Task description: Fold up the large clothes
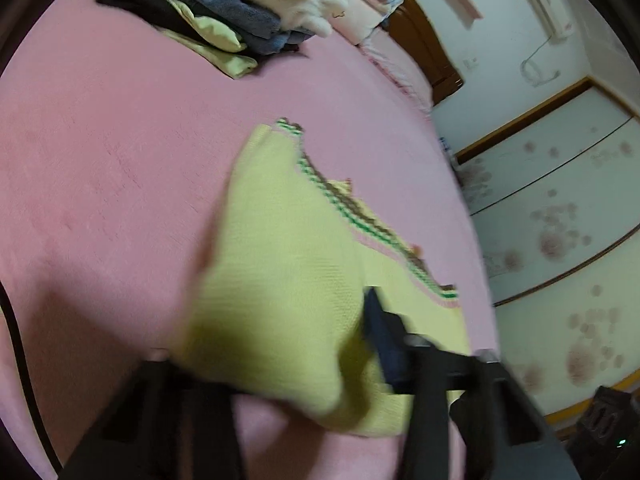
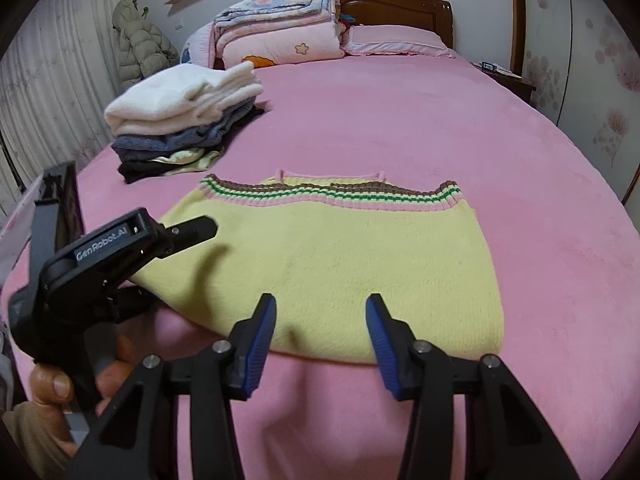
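Surface: pink bedspread (image 2: 400,128), the whole bed serving as the folding table.

Garment: yellow knit sweater (image 2: 332,264) lay flat near the foot of the bed, already doubled over on itself, the striped ribbed hem (image 2: 332,195) (brown, green, pink bands) on the far side and the plain folded edge nearest both grippers.

Right gripper (image 2: 320,340): fingers apart, blue pads (image 2: 262,336) poised just above the near folded edge, nothing between them; the yellow knit showed through the gap. Placed there, I judged, to take that edge for the next fold.

Left gripper (image 1: 304,360): its own view blurred; yellow knit bunched up over and between the fingers, one dark pad (image 1: 384,336) visible against the cloth. It looked clamped on the sweater's left near corner, though blur kept me from full certainty. From the right wrist view the tool body (image 2: 120,248) sat at that same corner, a person's hand (image 2: 60,388) around its handle.

Step in hand: gripping both near corners so the near edge can be carried toward the striped hem (a judgement).

Finished pile: stack of folded clothes (image 2: 180,120), white fleece on top, denim and dark items beneath, well apart at the far left; likely where this one goes.

Beyond: folded quilts (image 2: 280,28) against the wooden headboard (image 2: 400,8).

Risk: uneven lift would skew the fold.
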The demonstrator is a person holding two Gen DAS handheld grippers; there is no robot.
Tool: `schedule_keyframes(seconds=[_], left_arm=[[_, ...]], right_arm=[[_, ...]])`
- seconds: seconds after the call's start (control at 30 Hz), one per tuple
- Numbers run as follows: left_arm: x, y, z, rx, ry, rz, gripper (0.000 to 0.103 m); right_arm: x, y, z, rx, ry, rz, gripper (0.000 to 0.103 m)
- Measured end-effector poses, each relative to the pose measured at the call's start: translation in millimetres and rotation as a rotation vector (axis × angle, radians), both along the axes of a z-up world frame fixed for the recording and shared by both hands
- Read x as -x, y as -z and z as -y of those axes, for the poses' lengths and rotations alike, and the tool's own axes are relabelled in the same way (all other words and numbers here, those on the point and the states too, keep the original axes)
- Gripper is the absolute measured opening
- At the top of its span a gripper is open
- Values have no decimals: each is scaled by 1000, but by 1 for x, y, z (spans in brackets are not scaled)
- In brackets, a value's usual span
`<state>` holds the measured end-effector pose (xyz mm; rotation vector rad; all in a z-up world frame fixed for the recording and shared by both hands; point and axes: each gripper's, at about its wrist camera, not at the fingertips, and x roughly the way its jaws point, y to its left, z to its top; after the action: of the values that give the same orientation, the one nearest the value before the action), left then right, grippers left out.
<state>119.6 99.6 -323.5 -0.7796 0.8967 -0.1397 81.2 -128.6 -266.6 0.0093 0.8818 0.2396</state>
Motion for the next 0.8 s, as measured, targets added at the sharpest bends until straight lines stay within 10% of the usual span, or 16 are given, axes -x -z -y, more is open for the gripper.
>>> schedule_keyframes(seconds=[0.1,0.47,0.8], left_arm=[[3,-14,5,-65,14,16,23],[6,-75,53,-366,185,158,20],[1,-113,132,-630,413,291,16]], right_arm=[[-10,4,-5,23,-12,-8,15],[-32,41,-24,9,-71,-110,0],[-44,57,17,-249,-70,-233,0]])
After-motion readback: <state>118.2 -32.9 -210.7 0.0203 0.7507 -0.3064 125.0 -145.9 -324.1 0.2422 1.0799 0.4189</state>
